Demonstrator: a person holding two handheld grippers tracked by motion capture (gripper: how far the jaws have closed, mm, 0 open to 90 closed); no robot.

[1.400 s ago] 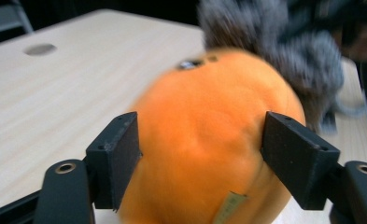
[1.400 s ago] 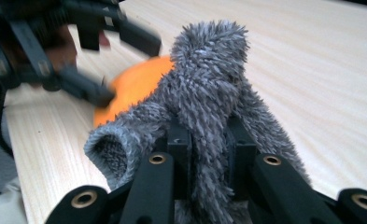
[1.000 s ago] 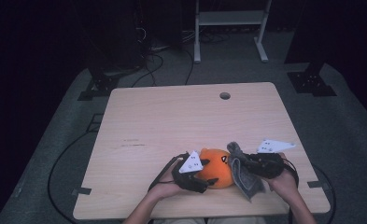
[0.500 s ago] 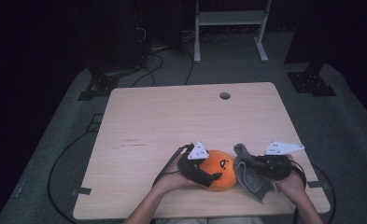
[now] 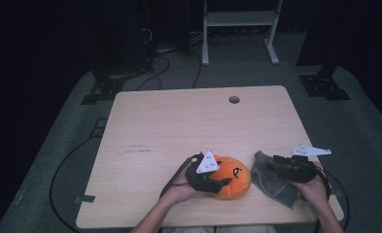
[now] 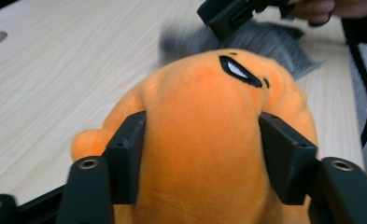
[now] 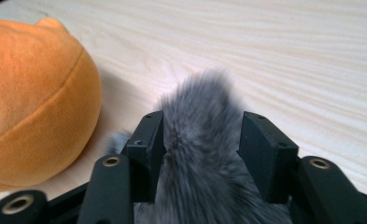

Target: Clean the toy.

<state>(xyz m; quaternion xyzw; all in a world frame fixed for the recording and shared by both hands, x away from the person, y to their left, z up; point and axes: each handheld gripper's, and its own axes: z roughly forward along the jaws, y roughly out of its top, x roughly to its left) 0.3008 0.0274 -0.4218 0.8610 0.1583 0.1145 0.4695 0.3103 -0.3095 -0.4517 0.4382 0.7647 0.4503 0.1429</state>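
A round orange plush toy [image 5: 233, 177] with a stitched black face lies near the table's front edge. My left gripper [image 5: 218, 184] comes at it from the left. Its jaws have just been closing and now press into the plush's [image 6: 204, 140] sides. A grey furry cloth [image 5: 272, 181] lies flat on the table right of the plush, a small gap apart from it. My right gripper [image 5: 276, 163] rests over the cloth. Its jaws have just been opening, and the fur [image 7: 197, 116] stands loose between them with a gap at the right pad.
The light wooden table [image 5: 179, 126] has a round cable hole [image 5: 234, 99] near its far edge. Both hands work close to the front edge. Beyond the table lie cables [image 5: 159, 63], dark stands and a white frame's legs [image 5: 205, 48] on grey floor.
The right gripper has moved right and down, carrying the grey cloth off the plush onto the table, and its jaws have opened. The left gripper's jaws widened, then closed on the plush.
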